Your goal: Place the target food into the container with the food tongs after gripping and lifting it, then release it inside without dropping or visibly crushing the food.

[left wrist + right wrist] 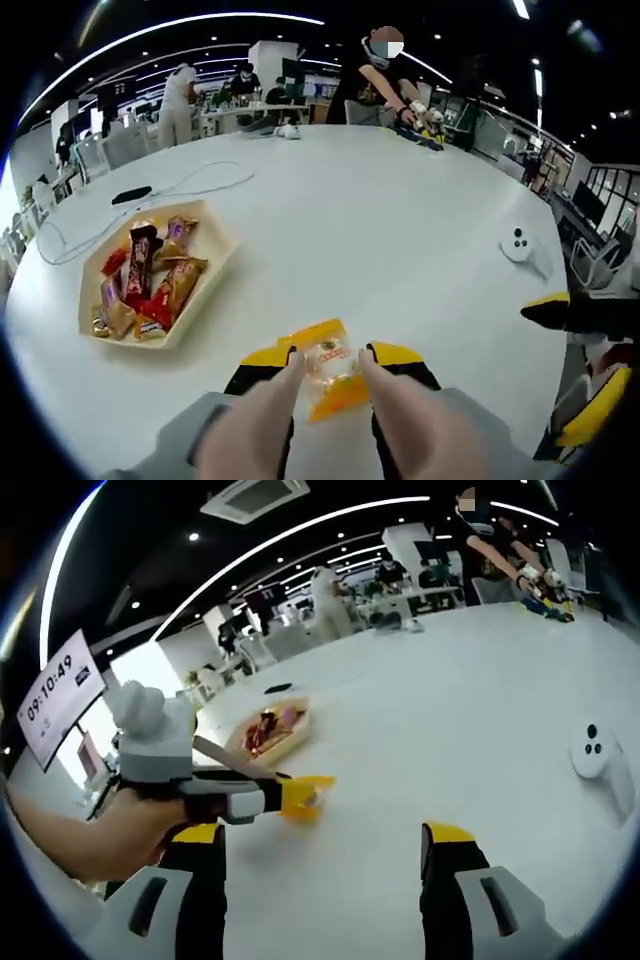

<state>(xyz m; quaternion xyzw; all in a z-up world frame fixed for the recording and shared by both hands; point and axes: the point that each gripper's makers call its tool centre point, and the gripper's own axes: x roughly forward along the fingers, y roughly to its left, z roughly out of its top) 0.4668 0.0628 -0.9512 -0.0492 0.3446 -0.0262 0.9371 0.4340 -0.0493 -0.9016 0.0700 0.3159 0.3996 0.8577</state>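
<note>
Two grippers were in play over a large white table (400, 250). Left gripper (330, 372): its tong-like fingers (268, 410) were closed on an orange-wrapped snack (331, 378), pinching it from both sides, apparently lightly, since the wrapper looked uncrushed. In the right gripper view the same packet (300, 798) hung clear of the tabletop, held out from the left gripper (290, 795). Right gripper (320, 880): jaws wide apart and empty, held low and aside, probably to leave the path free. The container, a pale hexagonal tray (215, 265) already stocked with wrapped sweets (150, 275), lay nearer the table's left edge, well apart from the snack; carrying and release were judged not yet done. A white controller (520, 245) rested toward the right edge
</note>
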